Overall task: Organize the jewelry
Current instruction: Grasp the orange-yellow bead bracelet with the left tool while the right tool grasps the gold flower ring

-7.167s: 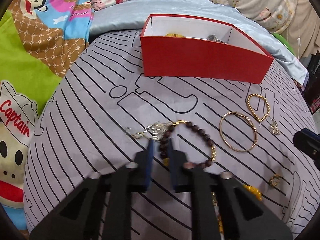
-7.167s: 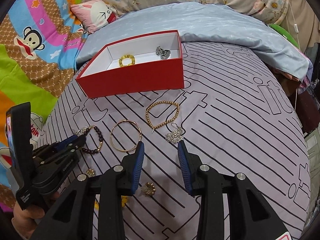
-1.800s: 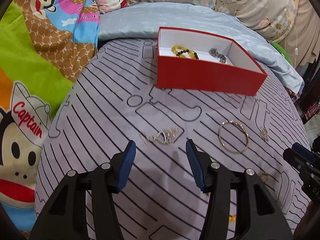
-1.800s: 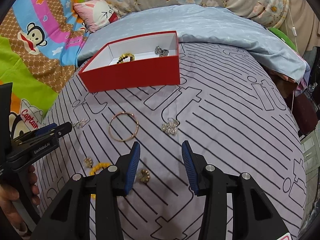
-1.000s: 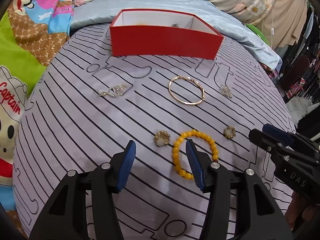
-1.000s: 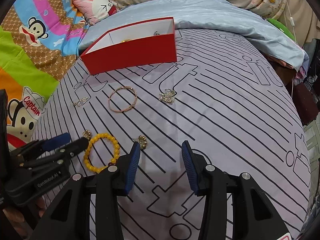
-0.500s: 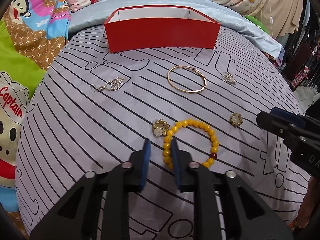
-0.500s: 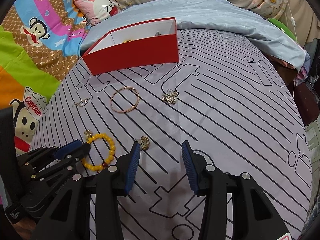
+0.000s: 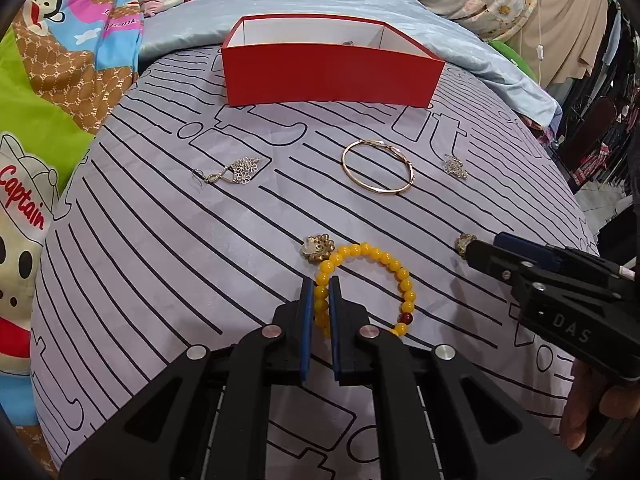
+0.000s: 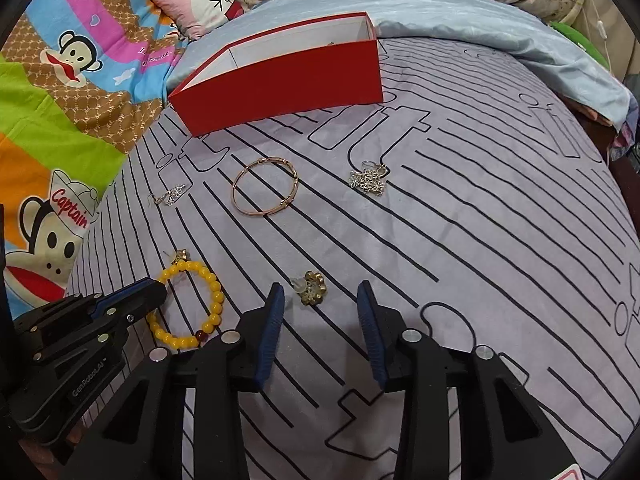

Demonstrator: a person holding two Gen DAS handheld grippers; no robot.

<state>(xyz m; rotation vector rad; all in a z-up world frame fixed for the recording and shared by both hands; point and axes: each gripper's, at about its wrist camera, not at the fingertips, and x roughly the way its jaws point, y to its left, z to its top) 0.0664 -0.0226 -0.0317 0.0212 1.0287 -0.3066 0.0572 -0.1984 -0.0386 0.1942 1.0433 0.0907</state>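
My left gripper [image 9: 319, 286] is shut on the near left side of a yellow bead bracelet [image 9: 390, 263] that lies on the striped lilac bedspread; the bracelet also shows in the right wrist view [image 10: 214, 290]. My right gripper [image 10: 320, 292] is open and low over the spread, with a gold flower earring [image 10: 311, 288] just ahead between its fingers. A second gold flower earring [image 9: 318, 246] touches the bracelet's far side. A red box [image 9: 332, 70] with a white inside stands at the far end.
A thin gold bangle [image 9: 378, 166], a silver dangly earring [image 9: 232, 172] and a silver flower cluster [image 9: 454, 167] lie between the grippers and the box. A cartoon blanket [image 9: 48, 92] lies left and a pale blue quilt [image 10: 480, 12] behind.
My left gripper has moved forward and shut on the yellow bracelet. My right gripper has come lower and closer to the gold flower earring, still open.
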